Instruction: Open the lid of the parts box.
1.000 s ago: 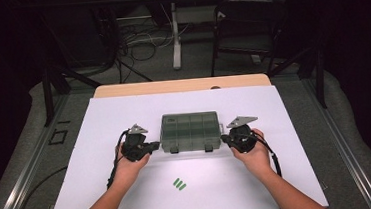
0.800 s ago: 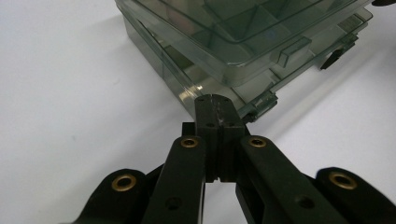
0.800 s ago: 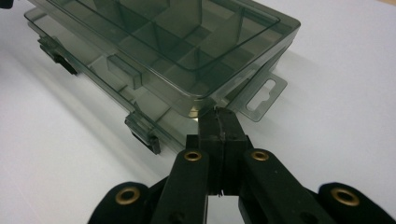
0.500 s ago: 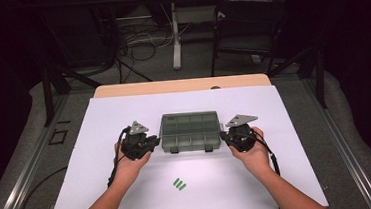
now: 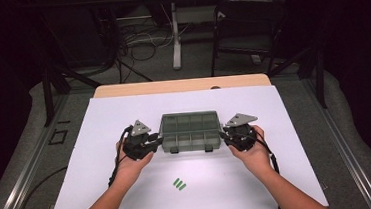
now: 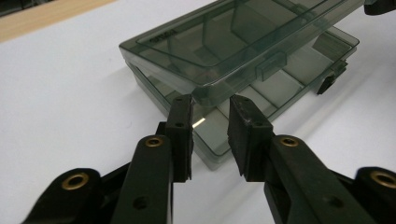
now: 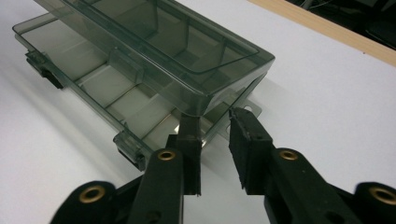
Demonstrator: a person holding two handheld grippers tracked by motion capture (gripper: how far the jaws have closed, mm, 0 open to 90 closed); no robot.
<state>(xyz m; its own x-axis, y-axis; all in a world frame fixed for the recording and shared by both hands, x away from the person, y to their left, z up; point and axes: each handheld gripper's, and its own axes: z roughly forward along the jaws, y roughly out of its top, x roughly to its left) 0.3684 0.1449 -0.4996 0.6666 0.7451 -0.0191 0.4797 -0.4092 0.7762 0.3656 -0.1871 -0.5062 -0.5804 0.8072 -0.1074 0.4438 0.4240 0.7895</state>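
Note:
A smoky clear compartment box (image 5: 190, 129) lies in the middle of the white sheet (image 5: 289, 176). Its lid (image 6: 219, 42) is lifted a little off the base (image 6: 280, 88). My left gripper (image 5: 157, 143) is at the box's left end, jaws parted, with the lid's near corner sitting at its fingertips (image 6: 183, 107). At the right end my right gripper (image 5: 224, 137) stands the same way, one of its fingertips (image 7: 189, 123) under the lid (image 7: 154, 32) corner above the base (image 7: 93, 70). The compartments look empty.
Three small green pieces (image 5: 179, 184) lie on the sheet in front of the box. Two dark latches (image 5: 173, 150) hang on the box's front edge. A wooden table edge (image 5: 182, 85) runs behind the sheet, with a chair (image 5: 247, 24) and cables beyond.
Both grippers have edged slightly inward against the box's ends. The box has stayed in place.

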